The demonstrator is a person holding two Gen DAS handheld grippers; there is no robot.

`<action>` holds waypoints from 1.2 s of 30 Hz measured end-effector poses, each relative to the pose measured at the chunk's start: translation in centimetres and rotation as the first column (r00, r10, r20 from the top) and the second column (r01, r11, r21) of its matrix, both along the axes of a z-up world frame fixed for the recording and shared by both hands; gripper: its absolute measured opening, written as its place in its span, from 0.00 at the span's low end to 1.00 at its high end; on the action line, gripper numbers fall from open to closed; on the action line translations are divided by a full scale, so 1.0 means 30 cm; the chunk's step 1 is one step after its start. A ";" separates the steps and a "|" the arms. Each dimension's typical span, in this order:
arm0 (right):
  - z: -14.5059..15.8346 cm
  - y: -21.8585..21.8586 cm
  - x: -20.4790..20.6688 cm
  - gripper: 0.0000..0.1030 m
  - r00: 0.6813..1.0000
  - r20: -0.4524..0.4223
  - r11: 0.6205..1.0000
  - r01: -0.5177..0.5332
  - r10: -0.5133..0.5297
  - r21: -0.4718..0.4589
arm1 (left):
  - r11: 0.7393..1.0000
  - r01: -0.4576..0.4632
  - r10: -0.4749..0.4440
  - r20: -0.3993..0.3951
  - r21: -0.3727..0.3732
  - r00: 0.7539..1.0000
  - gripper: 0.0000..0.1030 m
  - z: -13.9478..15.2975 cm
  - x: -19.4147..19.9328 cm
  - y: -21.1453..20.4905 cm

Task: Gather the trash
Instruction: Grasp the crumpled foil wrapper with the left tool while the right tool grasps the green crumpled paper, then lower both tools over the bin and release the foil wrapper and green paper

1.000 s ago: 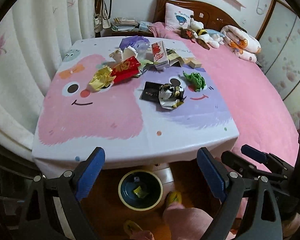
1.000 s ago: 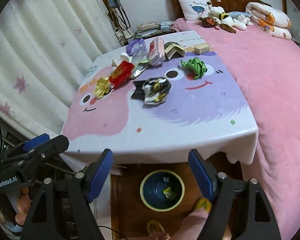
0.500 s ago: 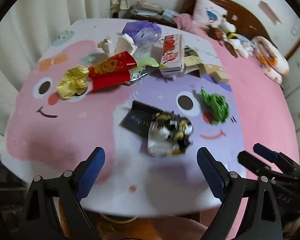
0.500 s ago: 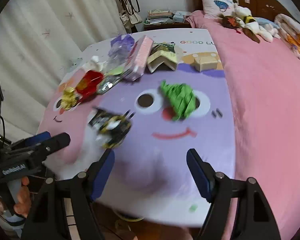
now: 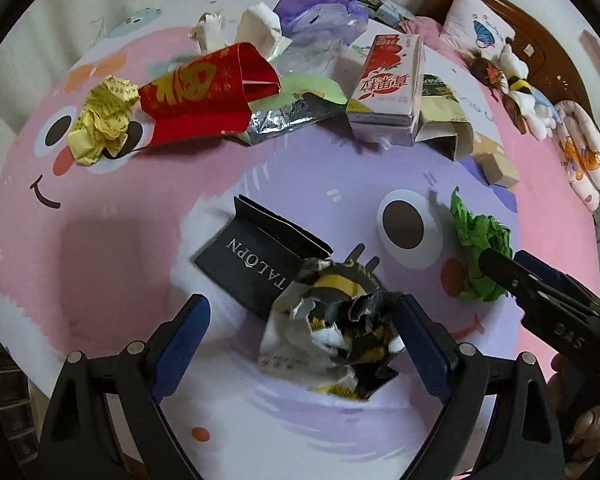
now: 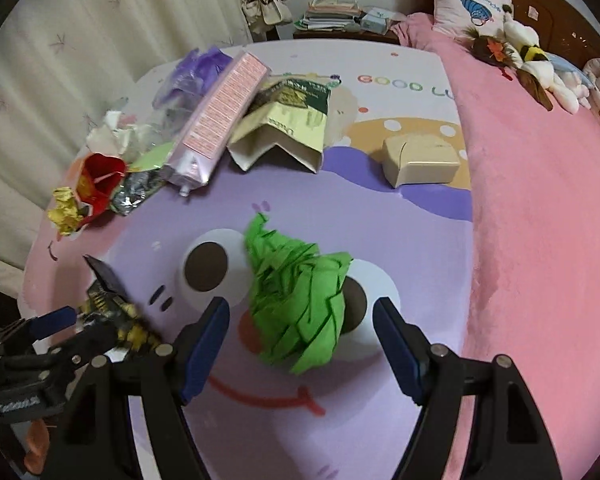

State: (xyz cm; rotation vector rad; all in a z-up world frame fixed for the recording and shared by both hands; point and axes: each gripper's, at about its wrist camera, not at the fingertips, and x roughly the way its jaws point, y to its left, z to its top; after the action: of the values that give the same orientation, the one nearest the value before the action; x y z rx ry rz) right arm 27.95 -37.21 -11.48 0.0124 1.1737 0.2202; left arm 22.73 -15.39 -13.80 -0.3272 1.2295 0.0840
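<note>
A crumpled black, yellow and white wrapper [image 5: 334, 330] lies on the cartoon tablecloth [image 5: 120, 248], partly on a black card sleeve [image 5: 256, 264]. My left gripper [image 5: 302, 330] is open, its fingers on either side of the wrapper, the right finger close against it. A crumpled green paper [image 6: 300, 300] lies on the cloth. My right gripper [image 6: 300, 328] is open around its near end. The green paper also shows in the left wrist view [image 5: 480, 256], and the wrapper in the right wrist view [image 6: 116, 316].
Farther back lie a yellow paper ball [image 5: 102, 118], a red packet [image 5: 204, 92], silver foil [image 5: 284, 120], a pink drink carton [image 5: 390, 80], an open beige box [image 6: 288, 128], a small beige box [image 6: 420, 160], purple plastic [image 5: 320, 16] and white tissue [image 5: 260, 28]. A pink bed [image 6: 540, 200] borders the right.
Both grippers have moved forward and down over the table. The left now straddles the crumpled wrapper, the right straddles the green paper. The floor bin has left view.
</note>
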 end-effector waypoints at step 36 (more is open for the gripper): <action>0.005 0.052 -0.145 0.32 0.995 -0.051 0.993 -0.082 0.086 0.088 | 0.984 0.179 -0.180 0.072 0.020 0.981 0.37 0.062 -0.091 -0.140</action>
State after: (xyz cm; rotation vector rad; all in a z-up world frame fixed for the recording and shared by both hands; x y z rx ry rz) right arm 23.60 -35.66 -11.34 0.0450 1.2198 0.3464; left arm 20.00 -19.57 -11.93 -0.2044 1.1799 -0.0749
